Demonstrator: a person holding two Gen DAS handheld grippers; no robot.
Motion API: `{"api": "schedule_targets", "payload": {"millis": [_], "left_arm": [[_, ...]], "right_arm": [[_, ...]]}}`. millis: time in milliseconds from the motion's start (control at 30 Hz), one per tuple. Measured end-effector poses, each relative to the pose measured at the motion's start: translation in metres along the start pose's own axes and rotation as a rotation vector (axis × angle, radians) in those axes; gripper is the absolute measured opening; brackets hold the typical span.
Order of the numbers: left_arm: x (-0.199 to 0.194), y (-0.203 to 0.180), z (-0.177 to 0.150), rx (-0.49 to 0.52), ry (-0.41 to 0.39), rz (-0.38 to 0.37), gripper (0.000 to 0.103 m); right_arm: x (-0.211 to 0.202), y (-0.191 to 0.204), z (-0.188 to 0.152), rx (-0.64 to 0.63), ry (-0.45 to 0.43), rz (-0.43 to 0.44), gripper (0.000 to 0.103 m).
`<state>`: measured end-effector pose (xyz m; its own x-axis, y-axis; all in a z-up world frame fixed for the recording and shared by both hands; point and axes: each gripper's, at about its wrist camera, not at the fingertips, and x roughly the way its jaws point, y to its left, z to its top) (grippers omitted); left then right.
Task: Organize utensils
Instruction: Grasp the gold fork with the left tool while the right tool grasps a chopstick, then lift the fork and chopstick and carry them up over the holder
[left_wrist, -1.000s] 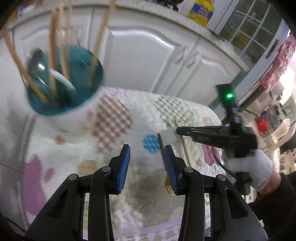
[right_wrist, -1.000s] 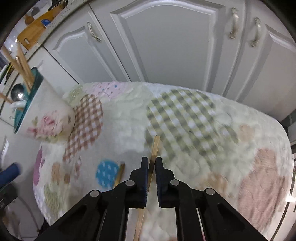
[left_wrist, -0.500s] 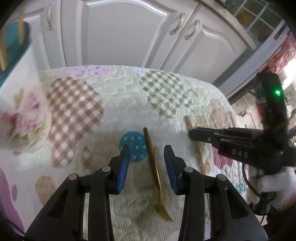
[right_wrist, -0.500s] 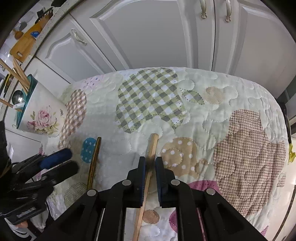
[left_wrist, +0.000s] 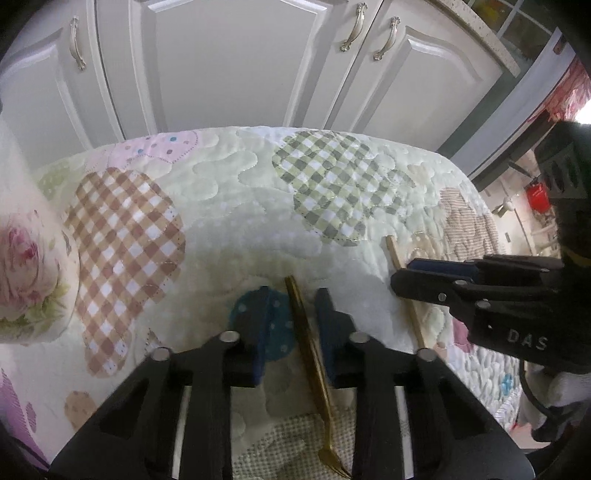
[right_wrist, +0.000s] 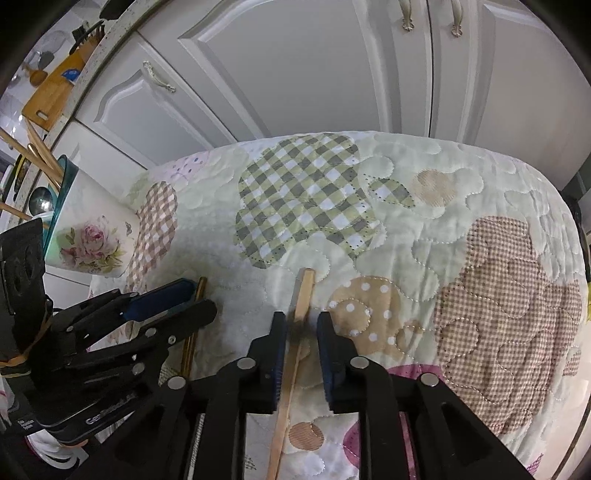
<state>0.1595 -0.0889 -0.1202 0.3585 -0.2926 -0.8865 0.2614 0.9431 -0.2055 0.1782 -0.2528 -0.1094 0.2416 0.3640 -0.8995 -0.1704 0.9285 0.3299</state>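
Closing the left gripper (left_wrist: 293, 295) in around the gold fork (left_wrist: 306, 343), having just been narrowing the gap; not yet pinching, with cloth showing on either side of the handle. Lying flat on the quilted cover (right_wrist: 480, 295), that fork, handle toward the cabinets, tines toward the camera, just beside a blue dotted patch.

Spreading the right gripper (right_wrist: 301, 317) over the wooden chopstick (right_wrist: 303, 295), having just been opening it; straddling the stick and no longer squeezing it. Lying flat too, well apart from the fork, near a tan dotted patch.

Risks, as judgement:
- Sitting off-centre, closer to the right-hand pad, so possibly getting pushed sideways or rolled rather than clamped.
- Being thin, smooth and low on a soft quilt; probably slipping out, or catching a fold of cloth along with it.
- Working close together with both tools; possibly bumping one another on lifting.
- Risking a knock to the floral cup (right_wrist: 92, 236), standing at the left edge of the cover and already crowded with chopsticks and a spoon.

Looking slim, gold-coloured and glossy, tapering toward short tines.
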Motion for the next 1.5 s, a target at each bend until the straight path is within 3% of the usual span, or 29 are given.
{"api": "schedule_targets", "payload": {"millis": [67,167,267,300,500,733,1500], "left_arm": [[0.002,0.0,0.0,0.007,-0.005,-0.001,0.009],[-0.002,0.009,-0.003,-0.022,0.0,-0.027,0.009],[-0.011,0.013,-0.005,-0.039,-0.014,-0.032,0.007],[-0.016,0.015,-0.007,-0.05,-0.022,-0.043,0.007],[-0.05,0.021,-0.016,-0.059,-0.078,-0.083,0.006],[-0.094,0.025,-0.026,-0.056,-0.157,-0.106,0.005],[-0.169,0.027,-0.052,-0.033,-0.289,-0.098,0.005]], "right_arm": [[0.001,0.005,0.002,-0.013,0.002,-0.005,0.026],[0.004,0.014,0.003,-0.057,-0.017,-0.045,0.025],[0.006,0.022,0.004,-0.117,-0.026,-0.104,0.009],[0.005,0.022,0.003,-0.121,-0.028,-0.111,0.009],[-0.017,0.017,-0.003,-0.1,-0.061,-0.053,0.007],[-0.071,0.026,-0.012,-0.108,-0.166,0.011,0.006],[-0.152,0.075,-0.044,-0.232,-0.318,-0.015,0.005]]}}
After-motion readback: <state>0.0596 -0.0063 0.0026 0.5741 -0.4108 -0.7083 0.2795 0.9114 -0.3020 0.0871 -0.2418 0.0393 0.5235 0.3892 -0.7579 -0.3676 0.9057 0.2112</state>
